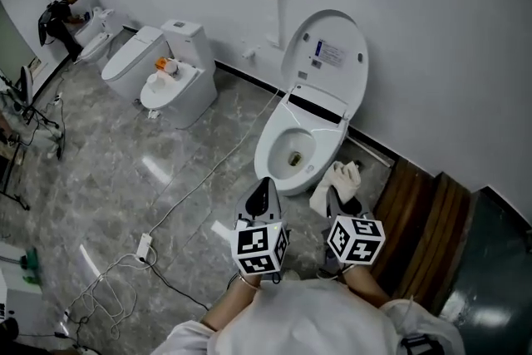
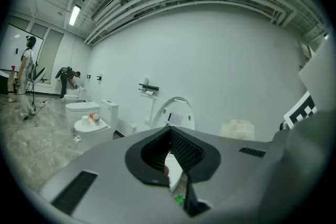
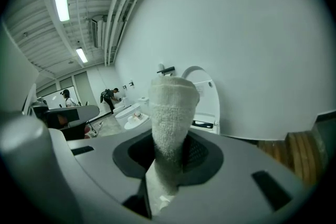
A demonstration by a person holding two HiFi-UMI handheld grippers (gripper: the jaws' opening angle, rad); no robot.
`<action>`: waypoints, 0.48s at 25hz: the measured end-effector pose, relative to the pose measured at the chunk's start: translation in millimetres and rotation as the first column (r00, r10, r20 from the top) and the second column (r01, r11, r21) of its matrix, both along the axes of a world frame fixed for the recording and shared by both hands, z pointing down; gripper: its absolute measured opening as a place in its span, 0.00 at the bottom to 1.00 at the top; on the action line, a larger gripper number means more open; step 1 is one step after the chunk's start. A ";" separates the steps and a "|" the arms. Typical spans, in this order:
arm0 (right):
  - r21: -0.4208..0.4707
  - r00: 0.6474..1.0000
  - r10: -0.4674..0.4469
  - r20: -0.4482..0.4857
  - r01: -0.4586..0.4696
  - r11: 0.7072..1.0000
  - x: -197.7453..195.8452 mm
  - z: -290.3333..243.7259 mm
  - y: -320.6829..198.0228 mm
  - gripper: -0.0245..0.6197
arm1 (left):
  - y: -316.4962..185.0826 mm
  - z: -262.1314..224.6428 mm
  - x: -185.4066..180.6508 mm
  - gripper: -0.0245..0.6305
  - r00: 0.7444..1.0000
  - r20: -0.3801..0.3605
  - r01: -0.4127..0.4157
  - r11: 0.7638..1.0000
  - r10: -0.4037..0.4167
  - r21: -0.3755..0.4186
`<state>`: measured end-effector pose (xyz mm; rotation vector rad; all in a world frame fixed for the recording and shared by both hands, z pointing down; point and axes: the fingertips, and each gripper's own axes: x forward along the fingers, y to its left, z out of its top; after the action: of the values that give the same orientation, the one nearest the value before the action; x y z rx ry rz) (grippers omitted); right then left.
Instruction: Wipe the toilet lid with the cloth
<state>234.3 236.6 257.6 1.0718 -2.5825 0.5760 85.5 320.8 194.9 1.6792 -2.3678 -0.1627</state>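
right claw (image 1: 341, 200): jaws clamped on the cloth (image 1: 336, 179) — a rolled white wad gripped at its lower end, with the rest sticking out past the fingertips.
cloth from right claw: forward and up along the claw's own line; in the right gripper view it covers the middle of the frame.
toilet lid (image 1: 326, 62) from right claw: ahead and higher. It is well apart from the cloth tip, with no contact.
lid attitude: raised and leaning back toward the wall, inner face toward the claw. Its long axis runs upward and away from the claw, not across it.
bowl (image 1: 291, 152) from right claw: ahead, lower and a bit left, between the claw and the lid's hinge end.
left claw (image 1: 263, 194): jaws closed together with nothing between them. It sits left of the right claw, near the bowl's front rim.
lid from left claw: ahead and to its right — seen just over the jaw tips in the left gripper view.
nearer arm: I'd call it the right. It has the cloth and lines up with the lid face.
next move (judgement): carry the cloth forward and up over the bowl until it meets the lid face, then stroke along the tall axis.
risk: reaching over the open bowl, the cloth's hanging part could dip toward the rim.
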 end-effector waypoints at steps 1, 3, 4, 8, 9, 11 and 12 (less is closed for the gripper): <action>0.004 1.000 0.022 0.002 -0.022 1.000 0.6 0.3 -6.6 0.19 | -10.4 0.9 -2.8 0.05 1.000 0.001 -0.018 1.000 0.018 0.001; 0.010 0.997 0.073 0.001 -0.073 0.997 3.4 5.0 -20.6 0.19 | -34.4 5.8 -7.7 0.05 0.998 0.002 -0.061 0.998 0.061 0.003; 0.009 0.995 0.099 -0.001 -0.099 0.995 4.3 9.1 -27.9 0.19 | -47.5 8.5 -10.7 0.05 0.996 0.003 -0.084 0.996 0.084 0.004; -0.019 0.983 0.181 -0.010 -0.181 0.983 -9.1 21.7 -60.2 0.19 | -103.2 14.1 -29.7 0.05 0.985 0.000 -0.172 0.985 0.172 -0.001; -0.025 0.980 0.200 -0.011 -0.200 0.979 -15.8 20.2 -68.9 0.19 | -117.5 12.9 -34.4 0.05 0.980 0.002 -0.200 0.980 0.200 -0.006; -0.025 0.972 0.234 -0.007 -0.234 0.972 -33.8 11.2 -86.8 0.19 | -145.6 6.0 -44.4 0.05 0.967 0.016 -0.255 0.967 0.255 -0.008; -0.022 0.969 0.246 -0.002 -0.246 0.969 -45.6 5.9 -96.4 0.19 | -159.6 0.9 -51.3 0.05 0.960 0.027 -0.279 0.960 0.279 -0.004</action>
<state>188.7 140.2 263.5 1.3960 -2.4546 0.6593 34.2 161.2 195.7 2.0029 -2.1168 -0.0897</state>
